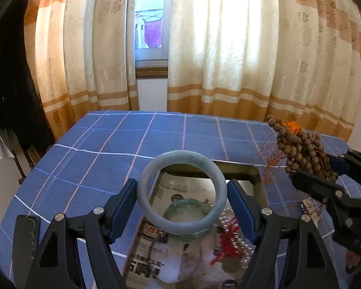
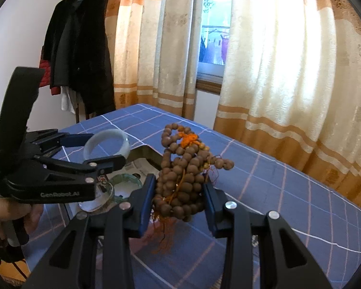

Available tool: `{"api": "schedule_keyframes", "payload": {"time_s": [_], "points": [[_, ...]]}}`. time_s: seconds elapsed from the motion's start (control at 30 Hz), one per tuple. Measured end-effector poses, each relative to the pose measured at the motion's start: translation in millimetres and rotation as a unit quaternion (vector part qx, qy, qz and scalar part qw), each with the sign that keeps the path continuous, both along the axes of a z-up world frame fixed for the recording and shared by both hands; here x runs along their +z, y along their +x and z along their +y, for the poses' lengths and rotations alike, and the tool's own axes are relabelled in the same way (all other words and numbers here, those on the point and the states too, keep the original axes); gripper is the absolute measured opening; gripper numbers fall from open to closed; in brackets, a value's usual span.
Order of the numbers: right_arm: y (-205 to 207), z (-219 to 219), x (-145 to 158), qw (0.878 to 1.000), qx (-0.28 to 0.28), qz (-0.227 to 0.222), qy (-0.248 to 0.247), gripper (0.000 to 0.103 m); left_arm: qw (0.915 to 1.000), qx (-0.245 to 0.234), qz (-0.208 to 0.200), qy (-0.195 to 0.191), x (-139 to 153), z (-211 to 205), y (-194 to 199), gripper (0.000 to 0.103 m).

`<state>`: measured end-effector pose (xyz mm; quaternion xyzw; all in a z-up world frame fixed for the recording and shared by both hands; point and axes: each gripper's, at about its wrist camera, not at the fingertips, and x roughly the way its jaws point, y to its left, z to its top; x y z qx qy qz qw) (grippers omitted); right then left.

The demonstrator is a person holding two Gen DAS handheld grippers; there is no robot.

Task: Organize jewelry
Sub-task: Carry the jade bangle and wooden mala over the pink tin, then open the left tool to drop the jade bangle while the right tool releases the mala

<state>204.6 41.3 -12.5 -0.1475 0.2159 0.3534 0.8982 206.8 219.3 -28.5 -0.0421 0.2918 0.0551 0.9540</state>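
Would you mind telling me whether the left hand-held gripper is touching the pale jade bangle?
Touching: the left wrist view shows the left hand-held gripper with both blue pads pressed against the jade bangle's outer rim.

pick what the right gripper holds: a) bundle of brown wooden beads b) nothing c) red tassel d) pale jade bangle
a: the right gripper is shut on the beads, a brown bundle with orange cord held above the table, while the bangle sits in the left gripper.
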Motion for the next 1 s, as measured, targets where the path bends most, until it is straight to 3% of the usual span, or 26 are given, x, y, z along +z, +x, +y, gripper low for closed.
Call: {"api": "schedule_keyframes", "payload": {"time_s": [0.53, 1.0], "points": [[24, 26, -35, 0.999, 0.003, 0.051, -0.01, 0.04, 0.9984, -0.011, 0.055, 0.011, -13, 5, 33, 0.076], [24, 32, -40, 0.998, 0.01, 0.059, -0.024, 0.04, 0.9961, -0.014, 0.083, 0.025, -21, -1, 41, 0.076]]}}
